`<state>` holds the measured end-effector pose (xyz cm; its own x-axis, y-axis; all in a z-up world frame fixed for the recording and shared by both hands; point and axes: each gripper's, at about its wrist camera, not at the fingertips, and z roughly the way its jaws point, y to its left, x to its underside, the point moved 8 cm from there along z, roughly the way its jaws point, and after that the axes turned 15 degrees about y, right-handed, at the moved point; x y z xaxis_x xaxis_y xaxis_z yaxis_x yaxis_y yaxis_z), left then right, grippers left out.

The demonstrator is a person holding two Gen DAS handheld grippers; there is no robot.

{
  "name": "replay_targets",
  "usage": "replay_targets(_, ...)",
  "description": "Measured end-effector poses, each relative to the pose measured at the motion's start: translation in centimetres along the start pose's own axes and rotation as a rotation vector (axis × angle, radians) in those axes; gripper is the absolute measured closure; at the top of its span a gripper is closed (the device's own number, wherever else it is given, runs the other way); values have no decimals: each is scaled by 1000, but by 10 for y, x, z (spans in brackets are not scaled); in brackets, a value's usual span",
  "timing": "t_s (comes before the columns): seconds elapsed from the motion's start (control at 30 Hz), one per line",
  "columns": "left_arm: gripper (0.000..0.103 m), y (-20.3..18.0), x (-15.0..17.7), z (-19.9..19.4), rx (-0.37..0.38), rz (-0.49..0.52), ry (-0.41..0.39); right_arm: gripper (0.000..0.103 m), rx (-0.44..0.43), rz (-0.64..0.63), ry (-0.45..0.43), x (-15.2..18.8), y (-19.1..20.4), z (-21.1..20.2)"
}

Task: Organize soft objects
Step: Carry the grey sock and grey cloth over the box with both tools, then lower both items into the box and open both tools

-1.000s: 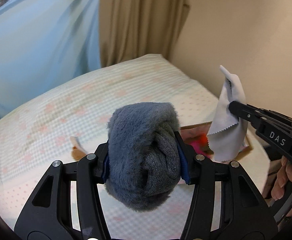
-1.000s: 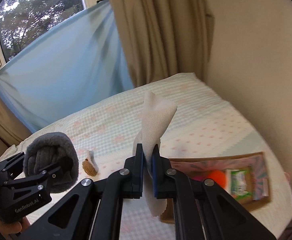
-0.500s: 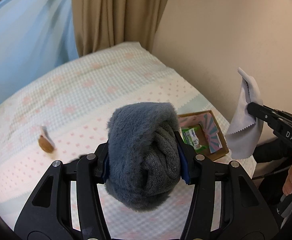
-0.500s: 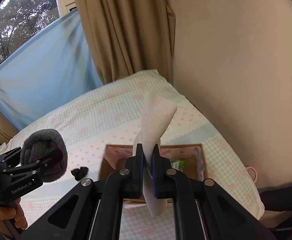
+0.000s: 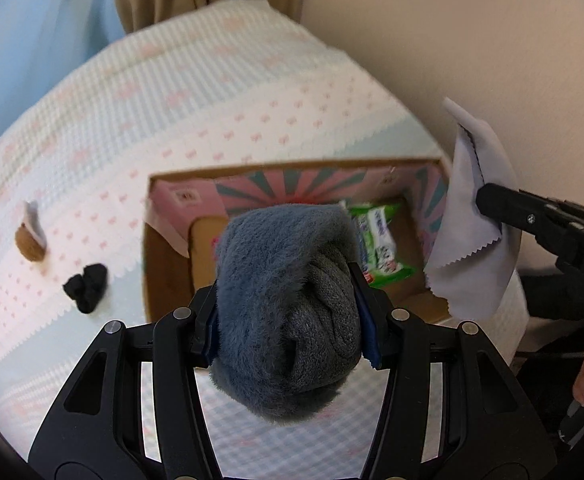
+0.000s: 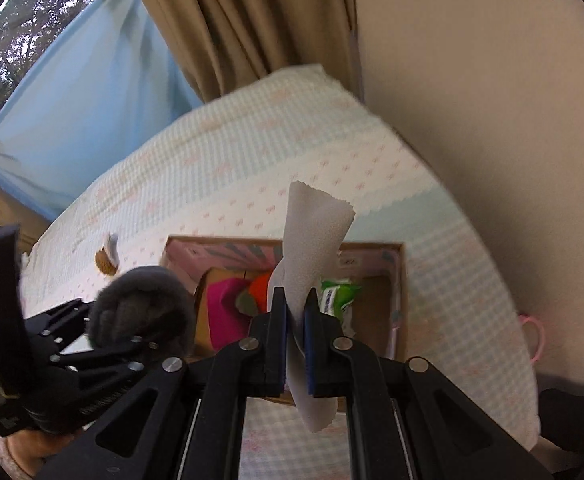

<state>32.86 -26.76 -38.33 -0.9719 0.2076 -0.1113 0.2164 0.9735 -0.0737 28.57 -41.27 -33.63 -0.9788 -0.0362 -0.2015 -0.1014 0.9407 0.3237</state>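
Left tongs [image 5: 288, 322] are clamped on a rolled-up grey fuzzy sock [image 5: 288, 304], right tongs [image 6: 295, 322] are squeezed together on a thin white cloth [image 6: 312, 248]. Both hang over the open cardboard box [image 5: 164, 276] sitting near the bed's [image 5: 220, 100] right edge, close to the wall

Stuff that could go sideways imo:

- the sock bundle is fat and springy, and it looks like it hangs over the box's near-left part, so if it's let go too close to the rim it could bounce off the cardboard and roll onto the bed
- the cloth is super light, drop it from high up and it'll probably flutter sideways, maybe down the gap by the wall where it's a pain to fetch
- the two tongs are pretty near each other over one smallish box, easy to bump
- box already holds a green packet [image 5: 380, 244] and some pink/orange things [image 6: 228, 304], so the sock might perch on top instead of settling

Also a small black thing [image 5: 85, 287] and a brown one [image 5: 31, 240] are lying out on the bed left of the box, not sorted yet
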Motion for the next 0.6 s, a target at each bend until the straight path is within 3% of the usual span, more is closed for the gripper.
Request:
replay_targets(0.4,54,7,-3,69,-40,44,126,96,-99,-21,178,-12,2,74)
replay_targets(0.43,51,8,-3,71,-42,51,131,96,-102,-21,187,-13,1,78)
replay_targets(0.5,35,8,-3,72,-30,60,138,96,-104,-21,209,-15,1,85)
replay_targets(0.57,7,10,-3,69,-35,64,135,96,-103,-9,241,-14,-2,91)
replay_targets(0.6,1,12,-4,67,-46,64,133,95,-107,0,266,-14,-3,95)
